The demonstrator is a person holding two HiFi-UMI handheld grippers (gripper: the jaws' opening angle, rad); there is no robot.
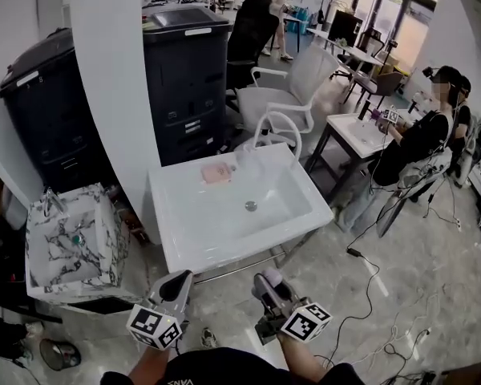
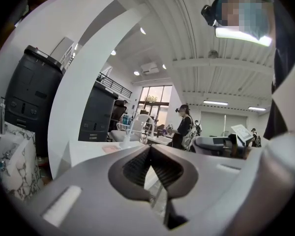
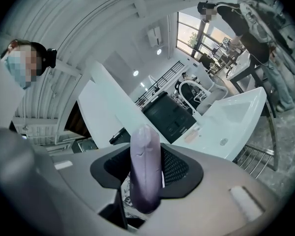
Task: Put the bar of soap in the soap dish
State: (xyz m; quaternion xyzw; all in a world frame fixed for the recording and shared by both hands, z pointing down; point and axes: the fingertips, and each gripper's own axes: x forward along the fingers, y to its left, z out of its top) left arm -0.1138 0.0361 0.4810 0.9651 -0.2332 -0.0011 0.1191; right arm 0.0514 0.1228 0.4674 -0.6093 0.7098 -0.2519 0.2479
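Observation:
A lavender bar of soap [image 1: 271, 277] stands on edge between the jaws of my right gripper [image 1: 267, 284], which is shut on it; in the right gripper view the soap [image 3: 146, 168] fills the gap between the pads. The pink soap dish [image 1: 217, 172] sits on the back left rim of the white sink [image 1: 194, 243], well ahead of both grippers. It also shows small in the right gripper view, soap dish [image 3: 191, 135], and in the left gripper view, soap dish [image 2: 110, 149]. My left gripper [image 1: 176, 284] is level beside the right one, shut and holding nothing.
A curved white faucet [image 1: 277, 125] rises behind the basin. A marble-patterned sink [image 1: 68, 243] stands at the left. Two dark cabinets [image 1: 188, 70] flank a white column [image 1: 112, 79]. A seated person [image 1: 421, 143] works at another sink on the right, with cables [image 1: 385, 295] on the floor.

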